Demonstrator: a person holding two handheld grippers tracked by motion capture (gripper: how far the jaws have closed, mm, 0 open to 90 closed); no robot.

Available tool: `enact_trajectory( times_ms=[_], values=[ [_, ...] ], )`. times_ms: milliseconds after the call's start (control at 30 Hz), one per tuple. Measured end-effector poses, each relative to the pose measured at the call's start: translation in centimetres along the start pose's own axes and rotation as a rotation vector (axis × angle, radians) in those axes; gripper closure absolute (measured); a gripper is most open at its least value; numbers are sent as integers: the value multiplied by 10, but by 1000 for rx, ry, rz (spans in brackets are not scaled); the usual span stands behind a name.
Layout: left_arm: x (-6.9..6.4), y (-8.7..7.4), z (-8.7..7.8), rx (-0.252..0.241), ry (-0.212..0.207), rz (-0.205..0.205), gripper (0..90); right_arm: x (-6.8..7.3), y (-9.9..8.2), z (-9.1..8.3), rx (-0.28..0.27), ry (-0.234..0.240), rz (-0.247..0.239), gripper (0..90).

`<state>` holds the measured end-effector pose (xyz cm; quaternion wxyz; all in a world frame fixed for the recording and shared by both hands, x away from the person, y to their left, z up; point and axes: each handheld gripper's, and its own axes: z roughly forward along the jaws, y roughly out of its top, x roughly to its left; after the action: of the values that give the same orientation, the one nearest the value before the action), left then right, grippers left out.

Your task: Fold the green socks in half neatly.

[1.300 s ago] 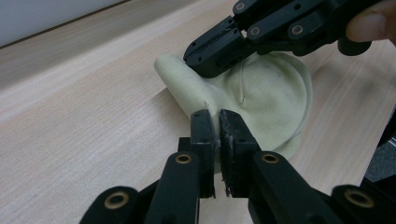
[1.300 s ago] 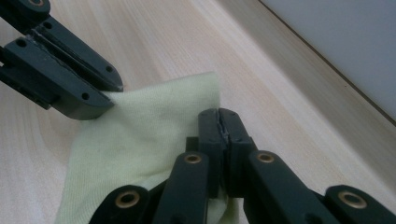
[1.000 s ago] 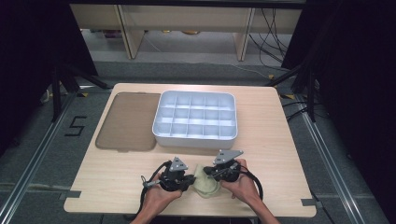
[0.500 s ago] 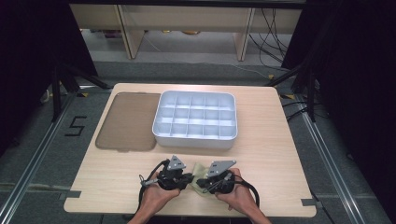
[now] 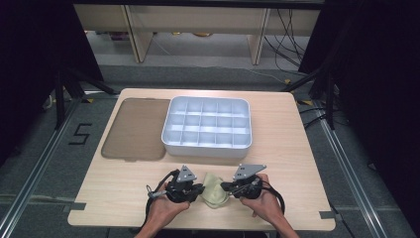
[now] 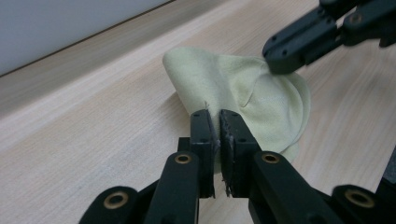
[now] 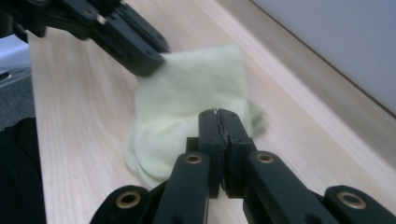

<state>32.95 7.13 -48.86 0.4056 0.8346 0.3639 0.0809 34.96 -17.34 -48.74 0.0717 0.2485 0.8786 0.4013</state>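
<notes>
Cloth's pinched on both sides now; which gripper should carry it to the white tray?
Probably right. The right gripper is shut on the cloth and sits under the tray; the left gripper sits further left.

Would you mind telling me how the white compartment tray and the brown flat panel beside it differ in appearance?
The white compartment tray has raised walls and a grid of open cells; the brown flat panel lies low and undivided. The tray is bright white, the panel a dull brown. The tray sits near the table's middle, the panel at its left. Both are rounded rectangles resting side by side on the wooden table.
</notes>
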Motion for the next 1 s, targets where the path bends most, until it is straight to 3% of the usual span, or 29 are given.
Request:
enact_trajectory(
  times_ms=[33,167,200,333,533,667,700,867,1000],
  values=[
    [0,0,0,5,-2,8,837,-2,-2,-2,9,-3,20,890],
    [-3,2,-1,2,10,16,837,-6,-7,0,40,-13,23,890],
    [-3,2,-2,1,-4,29,837,-6,-8,2,51,-13,30,890],
    [-12,5,-2,-31,-7,27,836,-7,-10,7,76,-11,20,890],
    [-29,10,0,-51,-37,79,837,-6,-10,10,91,-14,25,892],
    [-40,11,6,-44,-42,128,836,-7,-11,11,90,-9,26,891],
    [-41,11,7,-44,-39,130,835,-5,-11,11,93,-5,51,891],
    [-48,9,16,-25,-40,143,836,-6,-11,11,81,-3,61,891],
    [-51,9,23,-8,-40,187,836,-8,-11,10,94,-10,62,891]
  ],
)
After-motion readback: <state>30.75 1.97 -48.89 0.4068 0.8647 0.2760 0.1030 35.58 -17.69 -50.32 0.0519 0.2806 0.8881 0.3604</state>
